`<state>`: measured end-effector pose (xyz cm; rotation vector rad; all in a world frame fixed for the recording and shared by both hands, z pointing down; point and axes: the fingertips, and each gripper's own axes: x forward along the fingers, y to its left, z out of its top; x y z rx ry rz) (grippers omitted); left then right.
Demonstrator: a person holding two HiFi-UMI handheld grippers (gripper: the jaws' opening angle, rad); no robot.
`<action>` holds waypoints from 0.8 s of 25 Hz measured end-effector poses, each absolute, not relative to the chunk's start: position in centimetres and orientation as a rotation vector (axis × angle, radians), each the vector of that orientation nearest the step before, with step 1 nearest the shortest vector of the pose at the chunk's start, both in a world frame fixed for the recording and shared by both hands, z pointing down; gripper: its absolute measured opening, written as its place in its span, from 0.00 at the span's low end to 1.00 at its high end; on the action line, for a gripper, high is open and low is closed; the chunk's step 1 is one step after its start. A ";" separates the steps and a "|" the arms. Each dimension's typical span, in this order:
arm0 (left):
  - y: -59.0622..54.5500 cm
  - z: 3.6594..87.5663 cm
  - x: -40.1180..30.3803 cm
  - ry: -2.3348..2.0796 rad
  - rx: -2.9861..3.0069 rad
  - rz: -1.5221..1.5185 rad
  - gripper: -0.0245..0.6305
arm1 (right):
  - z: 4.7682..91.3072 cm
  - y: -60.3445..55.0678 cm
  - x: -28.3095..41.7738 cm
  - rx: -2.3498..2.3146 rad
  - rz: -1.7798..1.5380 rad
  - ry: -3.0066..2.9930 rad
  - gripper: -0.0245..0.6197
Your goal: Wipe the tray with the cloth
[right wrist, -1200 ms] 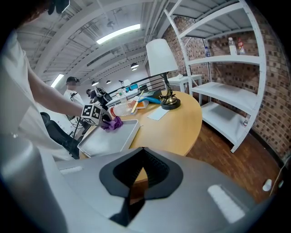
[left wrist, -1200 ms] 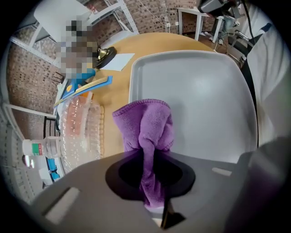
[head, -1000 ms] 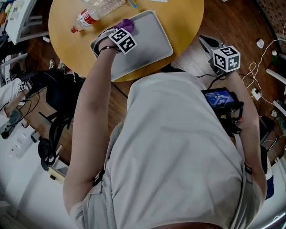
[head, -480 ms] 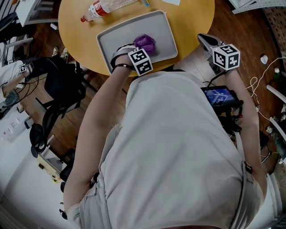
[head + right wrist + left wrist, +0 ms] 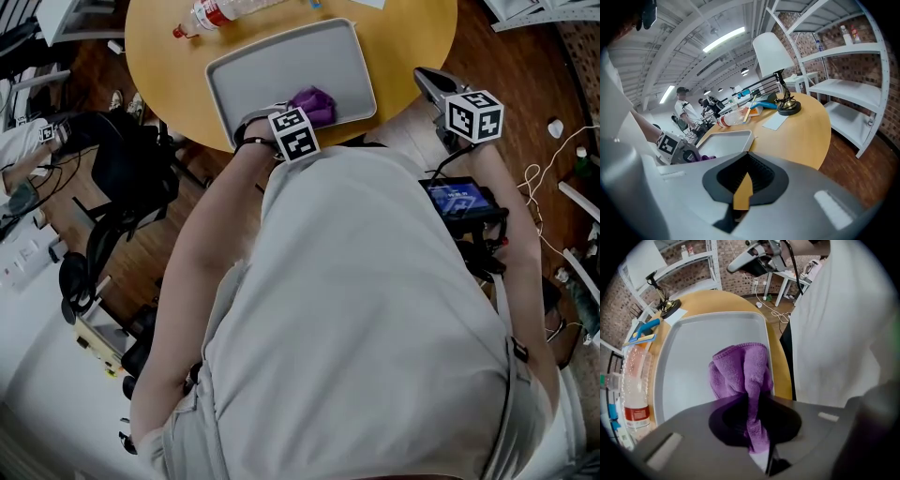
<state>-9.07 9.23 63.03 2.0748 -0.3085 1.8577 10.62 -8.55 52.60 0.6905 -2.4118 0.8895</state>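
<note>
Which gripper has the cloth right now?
The left gripper: its jaws pinch the purple cloth on the grey tray. The right gripper is off to the tray's side, jaws empty.

We look down on a round yellow table (image 5: 412, 37) standing on a dark wooden plank floor (image 5: 506, 66), where white cables (image 5: 532, 155) trail. A black office chair (image 5: 131, 173) sits just beside the table. Around us are brick walls (image 5: 862, 68) lined with white metal shelving (image 5: 839, 89). A white-shaded desk lamp (image 5: 774, 61) stands on the table, and long strip lights (image 5: 723, 39) glow on the grey ceiling.
</note>
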 end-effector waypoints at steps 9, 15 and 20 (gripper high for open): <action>9.1 62.9 -8.8 -0.292 2.138 1.824 0.10 | 53.1 -8.5 11.3 0.723 0.907 -2.392 0.04; 8.6 62.9 -7.3 -0.233 2.159 1.823 0.10 | 53.4 -8.4 11.4 0.720 0.906 -2.384 0.04; 7.5 62.7 -4.7 -0.203 2.189 1.830 0.10 | 53.3 -8.5 11.3 0.716 0.898 -2.378 0.04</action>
